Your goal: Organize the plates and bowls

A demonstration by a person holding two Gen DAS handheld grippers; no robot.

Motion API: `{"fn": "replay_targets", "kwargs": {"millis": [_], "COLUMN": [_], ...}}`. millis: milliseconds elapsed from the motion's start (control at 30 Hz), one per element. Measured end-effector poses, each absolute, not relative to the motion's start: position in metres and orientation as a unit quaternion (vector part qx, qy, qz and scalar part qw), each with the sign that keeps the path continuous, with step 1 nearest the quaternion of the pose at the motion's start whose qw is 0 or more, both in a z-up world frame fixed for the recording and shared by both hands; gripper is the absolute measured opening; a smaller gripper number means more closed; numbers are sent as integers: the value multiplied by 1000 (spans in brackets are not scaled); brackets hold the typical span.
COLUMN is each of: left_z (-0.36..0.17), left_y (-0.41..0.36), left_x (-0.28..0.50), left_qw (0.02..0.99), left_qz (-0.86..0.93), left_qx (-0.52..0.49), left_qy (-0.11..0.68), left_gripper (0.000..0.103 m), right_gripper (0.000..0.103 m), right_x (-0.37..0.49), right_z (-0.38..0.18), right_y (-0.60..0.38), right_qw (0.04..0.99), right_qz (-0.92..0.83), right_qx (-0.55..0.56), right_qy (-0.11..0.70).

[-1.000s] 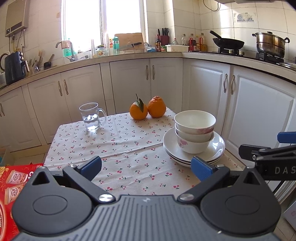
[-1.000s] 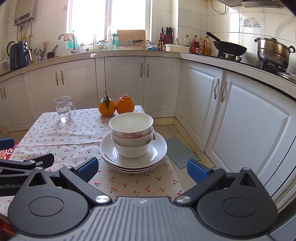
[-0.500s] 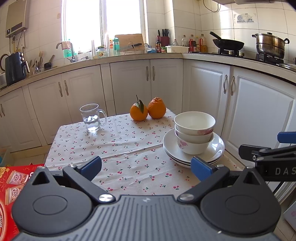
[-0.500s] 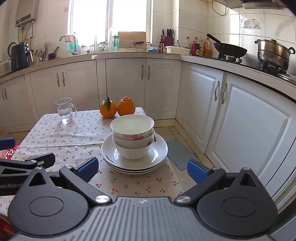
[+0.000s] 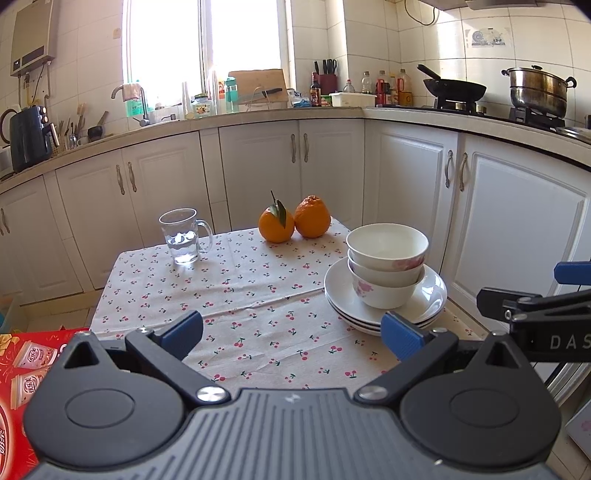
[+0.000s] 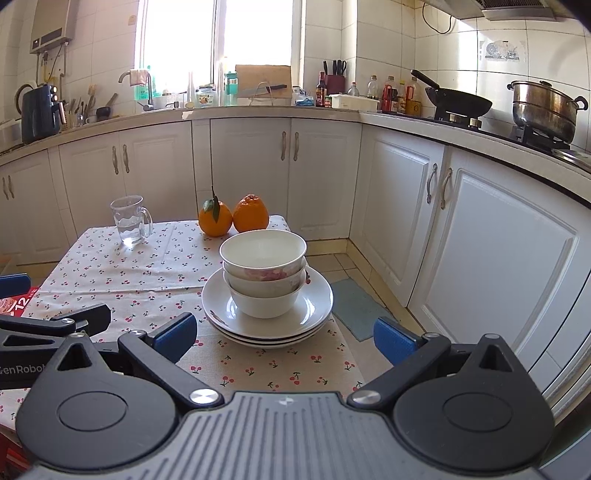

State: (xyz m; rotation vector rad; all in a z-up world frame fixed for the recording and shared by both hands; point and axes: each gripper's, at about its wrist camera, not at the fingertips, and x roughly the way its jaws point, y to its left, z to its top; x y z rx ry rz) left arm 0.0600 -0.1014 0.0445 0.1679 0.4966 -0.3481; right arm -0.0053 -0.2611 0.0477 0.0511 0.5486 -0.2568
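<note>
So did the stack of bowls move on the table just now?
No. The stack of bowls sits on the plates as before, just in front of the two oranges; only the camera view drifted slightly.

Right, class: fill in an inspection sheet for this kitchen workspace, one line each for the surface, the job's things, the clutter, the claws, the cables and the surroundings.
Surface: small table under a creased cherry-print cloth.
Job's things: stacked bowls, at least two, nested upright on a stack of plates near the table's right edge.
Clutter: glass mug holding some water; two oranges side by side, at the far edge.
Claws: left claw open, empty, short of the plates; right claw open, empty, facing the stack.
Cables: one wire on the wall tiles; none on the table.
Surroundings: white cabinets, crowded counter, wok and steel pot on the hob, red box at left.
</note>
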Motion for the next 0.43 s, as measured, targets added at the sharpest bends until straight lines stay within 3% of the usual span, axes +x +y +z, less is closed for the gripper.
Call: {"fn": "replay_targets", "kwargs": {"millis": [433], "left_z": [45], "left_y": [-101], "left_x": [60], "left_qw": [951], "left_qz": [-172], "left_qx": [82], "left_qy": [243], "left_gripper": [102], "right_gripper": [103], "right_x": [-6], "right_z": [49], "right_y": [-258], "right_qw": [955], "right_qz": [-126], "right_qx": [20], "right_qy": [269]}}
